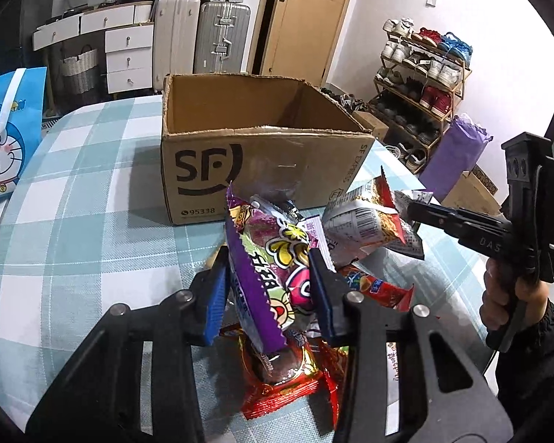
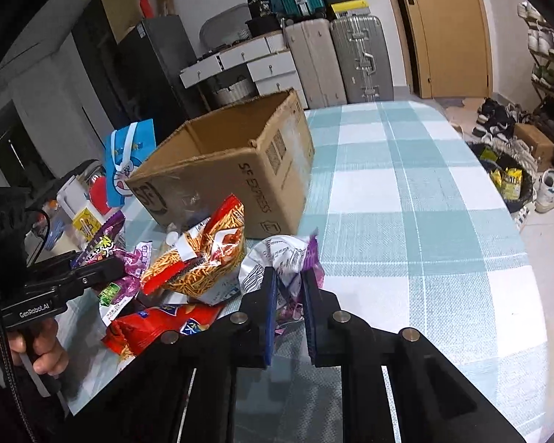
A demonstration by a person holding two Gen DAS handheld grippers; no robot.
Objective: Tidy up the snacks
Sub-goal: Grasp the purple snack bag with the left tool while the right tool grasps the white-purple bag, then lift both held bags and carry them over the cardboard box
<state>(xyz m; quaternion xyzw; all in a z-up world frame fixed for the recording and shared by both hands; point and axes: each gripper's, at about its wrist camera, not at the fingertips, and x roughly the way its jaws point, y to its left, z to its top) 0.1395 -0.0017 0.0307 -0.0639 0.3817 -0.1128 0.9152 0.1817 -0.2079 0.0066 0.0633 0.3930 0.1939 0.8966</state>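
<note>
Looking down over a table [image 1: 74,192] wearing a teal-and-white checked cloth. Finding a cardboard box [image 1: 203,170] standing open-topped toward its far side, printed with SF on the near wall. Noting a blue cartoon gift bag [image 1: 7,129] standing upright beyond the table's left edge, well apart from the box.

Reaching in from the near side with the left gripper [image 1: 269,262], held in a hand that is showing only in the right wrist view. Clenching its blue pads on a purple snack packet [image 1: 254,284], gripping it across the middle, with the top edge pointing toward the box. Holding that packet lifted above the snack pile [image 1: 288,380], just in front of the box.

Working beside it with the right gripper [image 2: 289,277], carried by the right hand [image 1: 513,295]. Pinching its pads tight on a crumpled silver-and-purple packet [image 2: 277,254], raised off the cloth, near the box's right front corner.

Leaving the rest lying on the cloth between the two grippers: an orange stick-snack bag [image 2: 203,254] propped close against the box front, and a red packet [image 2: 158,325] lying flat nearer the camera, touching the others in the pile.
</note>
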